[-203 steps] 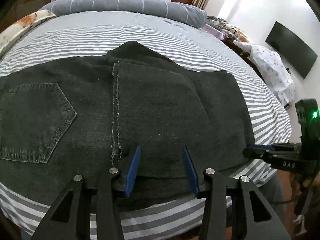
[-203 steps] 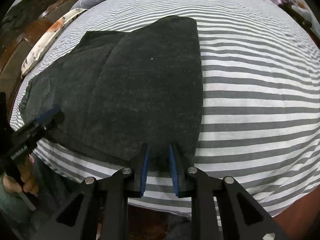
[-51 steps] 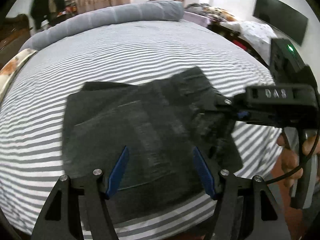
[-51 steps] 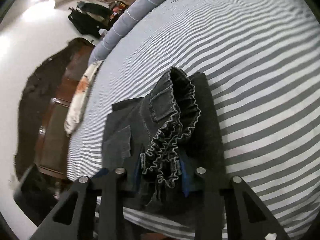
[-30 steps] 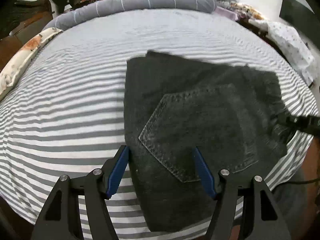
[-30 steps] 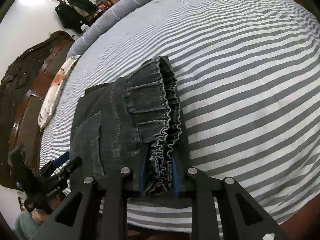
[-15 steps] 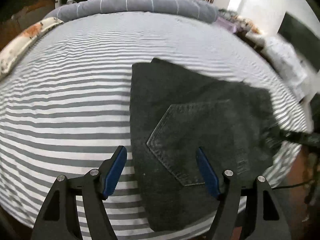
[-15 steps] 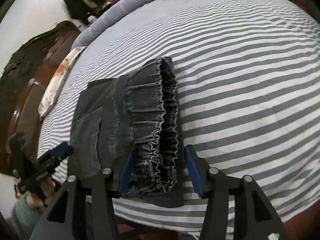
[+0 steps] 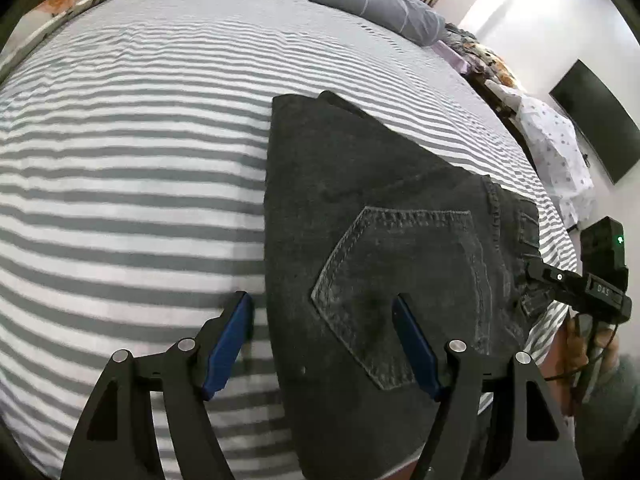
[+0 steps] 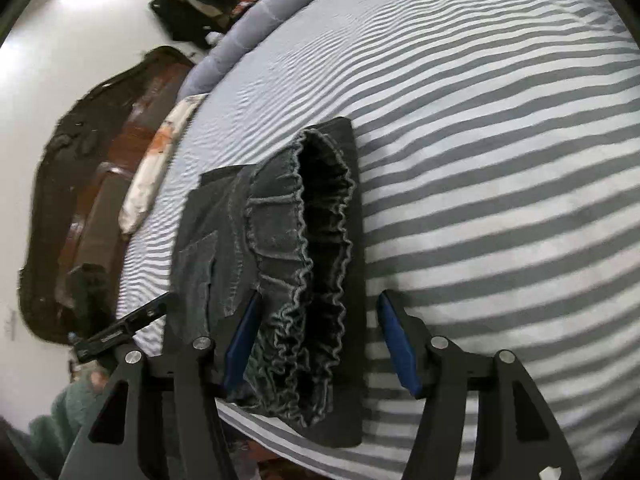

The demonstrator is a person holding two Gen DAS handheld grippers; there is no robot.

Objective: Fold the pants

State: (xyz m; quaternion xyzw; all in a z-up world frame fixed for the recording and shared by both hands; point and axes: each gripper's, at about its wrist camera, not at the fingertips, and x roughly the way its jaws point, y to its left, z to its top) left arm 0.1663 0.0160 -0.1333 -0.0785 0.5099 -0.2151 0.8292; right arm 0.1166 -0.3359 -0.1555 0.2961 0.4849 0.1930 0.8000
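Right claw [image 10: 318, 344]: jaws apart, have just been opening. The ruffled waistband [image 10: 320, 280] lies between the pads, but they aren't pressing on it, so I call it released. Left claw [image 9: 322, 340]: jaws wide apart, nothing held. Its left pad is over bare sheet, its right pad over the back pocket [image 9: 404, 288].

The pants [image 9: 380, 240] lie folded into a compact dark stack on the striped bed [image 9: 120, 180], near its front edge. The stack's long axis runs away from me. The waistband end faces the right claw, the folded edge sits under the left.

Both claws pitch down at the stack, right one lower and nearer the fabric. My read: fold looks essentially done. If anything is left, it's flattening that gaping waistband, so the right claw has it.
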